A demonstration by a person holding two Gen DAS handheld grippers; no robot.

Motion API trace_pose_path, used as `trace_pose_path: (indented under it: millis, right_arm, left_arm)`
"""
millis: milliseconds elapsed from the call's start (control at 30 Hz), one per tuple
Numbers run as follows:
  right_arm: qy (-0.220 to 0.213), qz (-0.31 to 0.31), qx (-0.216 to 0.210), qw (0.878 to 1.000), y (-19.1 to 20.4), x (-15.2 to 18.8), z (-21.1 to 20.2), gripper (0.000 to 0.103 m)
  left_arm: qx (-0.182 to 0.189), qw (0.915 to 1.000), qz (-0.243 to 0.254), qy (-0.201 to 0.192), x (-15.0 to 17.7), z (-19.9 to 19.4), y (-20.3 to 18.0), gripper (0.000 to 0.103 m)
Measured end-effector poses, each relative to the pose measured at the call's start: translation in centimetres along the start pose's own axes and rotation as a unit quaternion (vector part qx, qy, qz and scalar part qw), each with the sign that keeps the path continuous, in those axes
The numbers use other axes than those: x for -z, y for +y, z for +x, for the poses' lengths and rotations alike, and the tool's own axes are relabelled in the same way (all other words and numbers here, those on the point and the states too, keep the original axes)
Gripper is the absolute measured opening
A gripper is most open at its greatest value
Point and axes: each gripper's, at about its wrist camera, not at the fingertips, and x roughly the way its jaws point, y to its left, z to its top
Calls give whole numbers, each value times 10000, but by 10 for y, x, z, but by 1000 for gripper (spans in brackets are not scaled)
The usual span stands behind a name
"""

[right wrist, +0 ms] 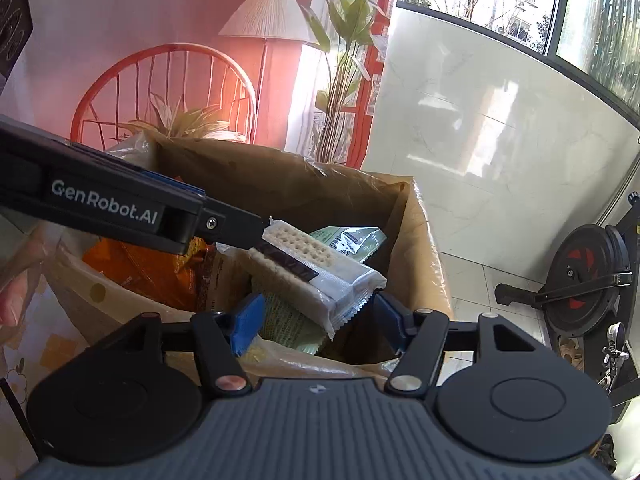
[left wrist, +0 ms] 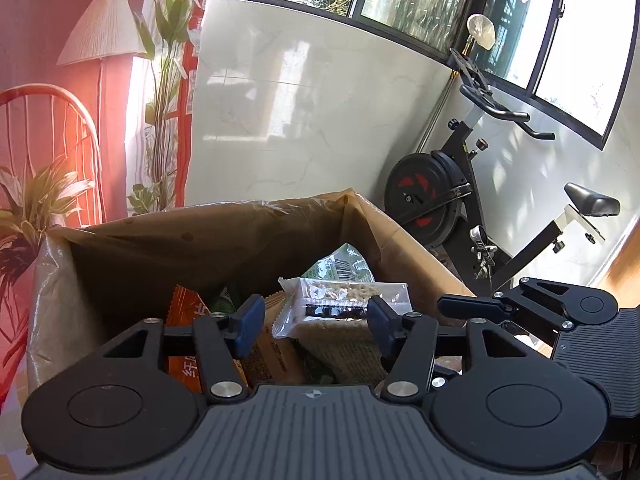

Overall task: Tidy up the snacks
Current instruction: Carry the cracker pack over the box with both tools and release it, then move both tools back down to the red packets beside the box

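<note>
Both tongs are held over the open box [left wrist: 132,248], jaws parted and clamped on nothing: the left tongs [left wrist: 316,322] and the right tongs [right wrist: 316,322] are each released, pads clear of the cracker pack [right wrist: 316,268]. The box is seen filled with snacks; the cracker pack lies on top near its middle, an orange packet [right wrist: 140,272] toward the left wall, a green packet [right wrist: 352,242] by the far right corner.
</note>
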Motion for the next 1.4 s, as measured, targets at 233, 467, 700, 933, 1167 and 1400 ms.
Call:
trace_pose_path:
  millis: [233, 467, 700, 933, 1167, 1400]
  right_arm:
    - [-270, -17, -519, 9983, 16, 19, -38, 70]
    - [-358, -52, -880, 9955, 39, 62, -58, 70]
    - [88, -87, -1117, 9937, 60, 107, -35, 62]
    - [351, -289, -1192, 9918, 69, 140, 7, 61]
    - [614, -125, -1709, 9833, 65, 161, 51, 63]
    - [784, -217, -2114, 9740, 64, 164, 77, 67]
  left_arm:
    - [-239, 9995, 208, -66, 21, -51, 4, 59]
    - [-254, 9994, 168, -156, 63, -101, 13, 59]
    - [-436, 9990, 111, 32, 102, -102, 23, 59]
    - [-778, 9968, -182, 88, 137, -85, 32, 59]
    - [-1134, 9924, -364, 323, 161, -55, 49, 58]
    - [-1249, 9889, -541, 598, 172, -33, 69, 58]
